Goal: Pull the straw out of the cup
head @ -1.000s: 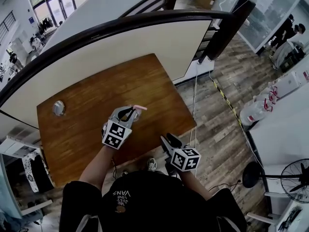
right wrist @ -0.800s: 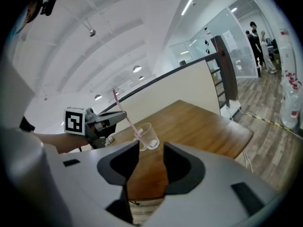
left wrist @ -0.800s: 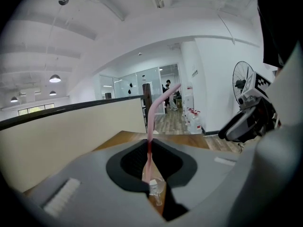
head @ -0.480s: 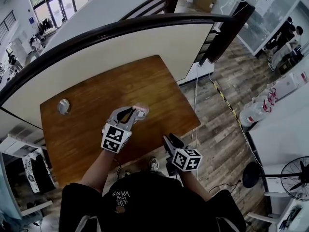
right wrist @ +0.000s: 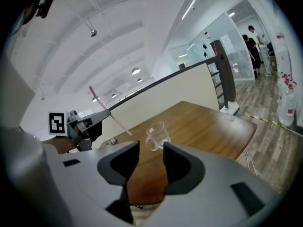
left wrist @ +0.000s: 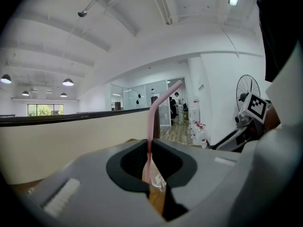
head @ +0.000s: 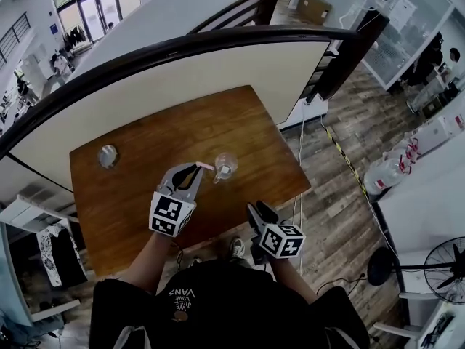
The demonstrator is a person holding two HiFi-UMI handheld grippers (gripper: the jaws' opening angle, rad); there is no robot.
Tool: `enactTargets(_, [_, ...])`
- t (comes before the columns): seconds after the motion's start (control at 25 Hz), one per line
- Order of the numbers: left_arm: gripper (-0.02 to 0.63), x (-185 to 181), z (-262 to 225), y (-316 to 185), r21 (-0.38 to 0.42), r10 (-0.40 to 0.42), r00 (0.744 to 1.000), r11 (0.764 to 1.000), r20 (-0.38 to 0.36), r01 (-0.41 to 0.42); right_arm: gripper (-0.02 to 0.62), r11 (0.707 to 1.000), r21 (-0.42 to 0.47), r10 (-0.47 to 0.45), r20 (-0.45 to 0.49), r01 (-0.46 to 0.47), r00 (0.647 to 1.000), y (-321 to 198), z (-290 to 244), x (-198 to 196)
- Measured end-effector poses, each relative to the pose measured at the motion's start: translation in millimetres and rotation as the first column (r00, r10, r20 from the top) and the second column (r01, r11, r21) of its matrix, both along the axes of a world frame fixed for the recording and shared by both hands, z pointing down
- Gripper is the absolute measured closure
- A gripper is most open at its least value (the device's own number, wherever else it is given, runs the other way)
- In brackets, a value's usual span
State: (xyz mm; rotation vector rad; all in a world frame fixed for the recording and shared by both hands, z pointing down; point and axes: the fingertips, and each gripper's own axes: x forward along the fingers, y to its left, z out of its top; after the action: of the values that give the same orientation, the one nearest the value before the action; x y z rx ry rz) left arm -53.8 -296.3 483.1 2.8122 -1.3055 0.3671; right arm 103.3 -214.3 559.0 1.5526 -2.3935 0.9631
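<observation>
Over a brown wooden worktop (head: 145,144) beside a curved railing: pinching the pink straw (head: 207,165) in the left gripper (head: 195,171), clear of the empty cup (head: 225,167) just beside, right gripper (head: 256,208) spread and holding nothing; apparently done, barring setting the straw down.

Your table (head: 138,195): brown wood, visible grain, soft sheen. The cup (head: 225,167): clear, glossy; glass or plastic, cannot tell. The straw (left wrist: 154,122): pale pink, smooth, plastic look. Your left gripper (head: 193,169), right gripper (head: 258,210): matt grey plastic. The floor (head: 341,195): wood-look planks.
</observation>
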Motion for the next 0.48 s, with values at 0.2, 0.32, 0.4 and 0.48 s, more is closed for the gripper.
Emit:
enactTargets(0.2, [0.566, -26, 10, 18, -0.025, -0.029, 1.0, 0.999, 0.002, 0.029, 0.433, 1.0, 0.006, -0.015, -0.006, 0.015, 1.0, 7, 0, -19])
enactTargets(0.32, [0.566, -44, 20, 30, -0.047, -0.053, 0.999, 0.997, 0.002, 0.053, 0.433, 1.0, 0.011, -0.026, -0.009, 0.026, 1.0, 12, 0, -33])
enactTargets(0.4, [0.566, -54, 26, 39, -0.065, -0.065, 0.998, 0.996, 0.005, 0.065, 0.433, 0.999, 0.013, -0.03, -0.011, 0.03, 0.999, 14, -1, -40])
enactTargets(0.48, [0.566, -64, 32, 46, -0.078, -0.076, 0.997, 0.994, 0.008, 0.076, 0.433, 0.999, 0.018, -0.032, -0.011, 0.033, 0.999, 17, -2, -46])
